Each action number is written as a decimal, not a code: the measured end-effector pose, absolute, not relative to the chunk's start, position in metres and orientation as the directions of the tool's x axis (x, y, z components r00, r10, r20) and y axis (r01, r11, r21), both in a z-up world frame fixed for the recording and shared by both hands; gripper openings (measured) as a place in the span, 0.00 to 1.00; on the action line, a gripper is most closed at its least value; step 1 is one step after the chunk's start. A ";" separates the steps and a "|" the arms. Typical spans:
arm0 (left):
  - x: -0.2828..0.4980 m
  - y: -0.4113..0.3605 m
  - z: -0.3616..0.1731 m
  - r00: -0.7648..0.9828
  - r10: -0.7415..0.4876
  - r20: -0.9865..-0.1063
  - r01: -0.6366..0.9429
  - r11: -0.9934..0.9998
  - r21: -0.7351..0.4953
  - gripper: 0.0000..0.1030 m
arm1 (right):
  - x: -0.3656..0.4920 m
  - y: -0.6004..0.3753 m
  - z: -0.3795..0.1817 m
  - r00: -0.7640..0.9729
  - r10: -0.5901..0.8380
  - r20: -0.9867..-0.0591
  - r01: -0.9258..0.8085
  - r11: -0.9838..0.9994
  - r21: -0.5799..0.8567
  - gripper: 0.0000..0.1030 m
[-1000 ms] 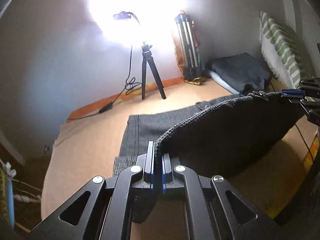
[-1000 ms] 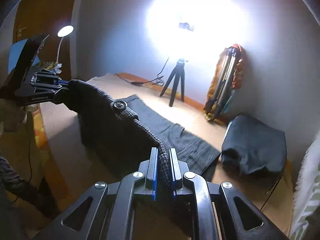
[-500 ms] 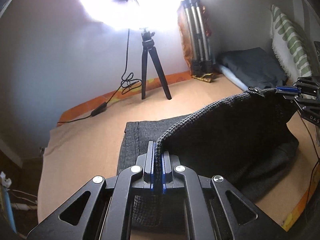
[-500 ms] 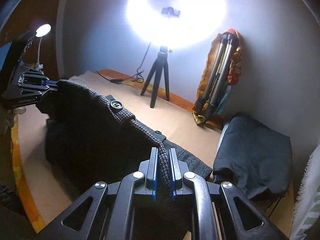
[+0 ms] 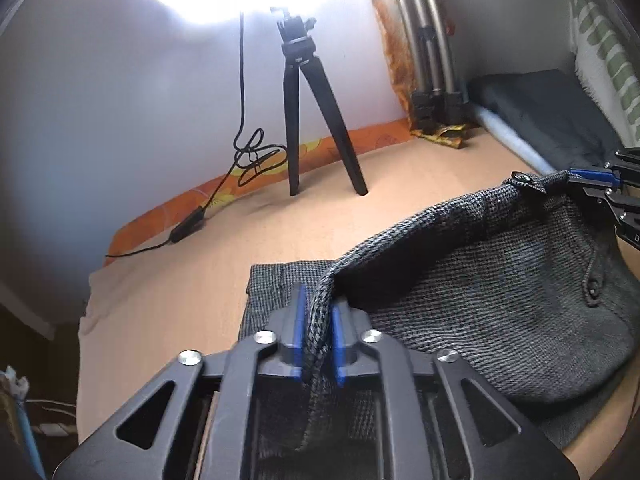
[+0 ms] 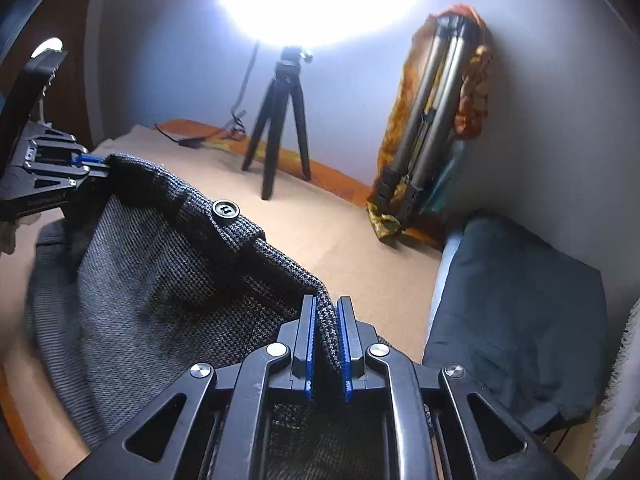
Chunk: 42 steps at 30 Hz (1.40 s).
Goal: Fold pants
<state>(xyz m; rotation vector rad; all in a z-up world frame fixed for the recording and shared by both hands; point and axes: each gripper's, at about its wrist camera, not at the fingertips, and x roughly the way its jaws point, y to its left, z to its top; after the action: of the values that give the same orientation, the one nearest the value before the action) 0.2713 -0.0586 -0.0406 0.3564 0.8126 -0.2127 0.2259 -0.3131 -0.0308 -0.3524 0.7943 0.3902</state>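
Observation:
The grey checked pants (image 5: 500, 288) lie folded over on the tan surface, their waistband stretched between my two grippers. My left gripper (image 5: 318, 320) is shut on one end of the waistband; it also shows in the right wrist view (image 6: 86, 164). My right gripper (image 6: 326, 328) is shut on the other end, and it shows at the right edge of the left wrist view (image 5: 592, 178). The waistband button (image 6: 225, 210) sits between them. The waistband hangs low, just above the lower layer of the pants (image 6: 120, 288).
A black tripod (image 5: 304, 112) with a bright ring light and a trailing cable (image 5: 224, 184) stands at the back. A folded silver tripod (image 6: 432, 120) leans in the corner. A dark folded cloth (image 6: 516, 312) lies at the right, beside a striped pillow (image 5: 604, 40).
Both grippers have carried the waistband forward and down over the legs. The upper half of the pants now lies on the lower half instead of hanging raised.

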 end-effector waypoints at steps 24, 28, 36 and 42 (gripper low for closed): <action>0.252 0.024 -0.044 0.685 -0.025 -0.728 0.204 0.966 0.158 0.50 | 0.283 -0.320 -0.058 0.595 0.171 -0.785 -0.436 0.889 -0.137 0.13; 0.234 0.000 -0.063 0.664 -0.062 -0.745 0.273 0.948 0.165 0.50 | 0.282 -0.343 -0.036 0.592 0.235 -0.771 -0.402 0.915 -0.030 0.34; 0.209 -0.004 -0.084 0.642 -0.076 -0.763 0.311 0.935 0.169 0.50 | 0.250 -0.419 -0.013 0.526 0.311 -0.792 -0.233 0.948 0.217 0.60; 0.202 0.003 -0.097 0.627 -0.048 -0.778 0.300 0.936 0.184 0.50 | 0.242 -0.425 -0.049 0.404 0.276 -0.872 -0.154 0.960 0.233 0.60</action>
<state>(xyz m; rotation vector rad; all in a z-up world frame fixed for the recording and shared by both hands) 0.2024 0.0030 -0.0974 0.3112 0.8740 -0.2031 0.2424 -0.4254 -0.0489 0.1223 1.1233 0.2724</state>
